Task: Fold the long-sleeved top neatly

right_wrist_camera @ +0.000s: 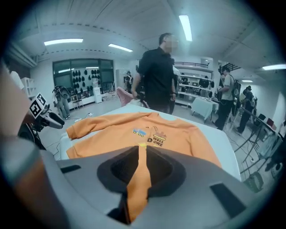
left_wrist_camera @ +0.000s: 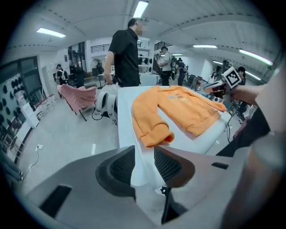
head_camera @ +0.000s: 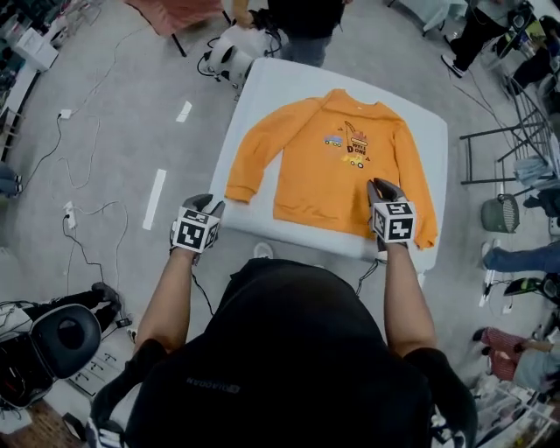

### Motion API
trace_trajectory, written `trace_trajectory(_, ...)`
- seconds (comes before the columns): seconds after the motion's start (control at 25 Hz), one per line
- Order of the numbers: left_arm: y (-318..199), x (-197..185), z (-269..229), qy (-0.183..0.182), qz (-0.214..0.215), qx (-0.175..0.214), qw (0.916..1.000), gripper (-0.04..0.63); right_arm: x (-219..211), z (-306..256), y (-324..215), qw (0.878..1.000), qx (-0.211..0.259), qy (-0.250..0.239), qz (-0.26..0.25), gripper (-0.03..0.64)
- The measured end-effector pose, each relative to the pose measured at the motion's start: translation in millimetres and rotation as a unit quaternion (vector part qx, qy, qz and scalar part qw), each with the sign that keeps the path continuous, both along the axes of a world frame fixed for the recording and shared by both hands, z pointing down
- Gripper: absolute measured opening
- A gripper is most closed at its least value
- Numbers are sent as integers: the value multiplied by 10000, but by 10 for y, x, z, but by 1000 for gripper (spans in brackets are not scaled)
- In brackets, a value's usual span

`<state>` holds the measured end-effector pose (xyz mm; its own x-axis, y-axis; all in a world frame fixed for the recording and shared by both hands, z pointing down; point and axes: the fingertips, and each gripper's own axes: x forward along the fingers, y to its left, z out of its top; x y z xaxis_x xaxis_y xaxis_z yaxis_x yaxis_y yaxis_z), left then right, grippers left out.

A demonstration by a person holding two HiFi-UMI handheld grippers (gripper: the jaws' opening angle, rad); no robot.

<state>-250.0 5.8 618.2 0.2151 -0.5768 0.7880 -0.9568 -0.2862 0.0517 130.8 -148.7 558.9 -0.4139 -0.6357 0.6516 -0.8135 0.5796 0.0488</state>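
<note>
An orange long-sleeved top point(head_camera: 337, 162) with a truck print lies flat and face up on the white table point(head_camera: 262, 96), both sleeves sloping down along its sides. My left gripper point(head_camera: 208, 206) hangs off the table's near left corner, just short of the left cuff point(left_wrist_camera: 156, 134). It is open with nothing between its jaws point(left_wrist_camera: 144, 167). My right gripper point(head_camera: 378, 185) is above the lower right part of the top, near the hem. Its jaws point(right_wrist_camera: 140, 156) stand a narrow slit apart, and the orange fabric point(right_wrist_camera: 134, 129) shows through the slit.
A person in black point(head_camera: 302, 22) stands at the table's far edge. A white machine point(head_camera: 229, 54) and cables point(head_camera: 83, 149) lie on the floor to the left. A metal rack point(head_camera: 512, 131) stands at the right, and a black chair point(head_camera: 61, 337) at lower left.
</note>
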Motion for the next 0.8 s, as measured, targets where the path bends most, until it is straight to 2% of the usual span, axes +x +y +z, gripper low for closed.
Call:
trace_trajectory(0.16, -33, 150, 106, 25, 464, 8, 9989, 152, -506, 20, -245, 9986, 69, 221, -472, 72)
trace_trajectory(0.28, -76, 222, 144, 59, 712, 45, 9974, 158, -871, 8, -486, 9978, -12, 172, -642, 91)
trace_trajectory(0.44, -144, 258, 228, -86, 752, 128, 9970, 156, -1366, 14, -824, 9912, 83, 558, -1195, 134)
trace_trajectory(0.52, -199, 255, 226, -95, 599, 175, 9980, 129, -1599, 99, -954, 9817, 181, 933, -1648, 147)
trace_trajectory(0.56, -239, 227, 204, -72, 449, 217, 9987, 70, -1705, 162, -1027, 9750, 262, 1157, -1878, 152)
trace_trajectory(0.6, -279, 194, 169, 7, 264, 252, 9993, 48, -1798, 233, -1106, 9672, 350, 1395, -2094, 152)
trace_trajectory(0.72, -327, 116, 48, 586, -377, 237, 9973, 43, -1974, 474, -1320, 9431, 540, 2040, -2569, 153)
trace_trajectory(0.8, -330, 80, -22, 1155, -765, 194, 9902, 43, -2018, 624, -1427, 9289, 643, 2382, -2763, 155)
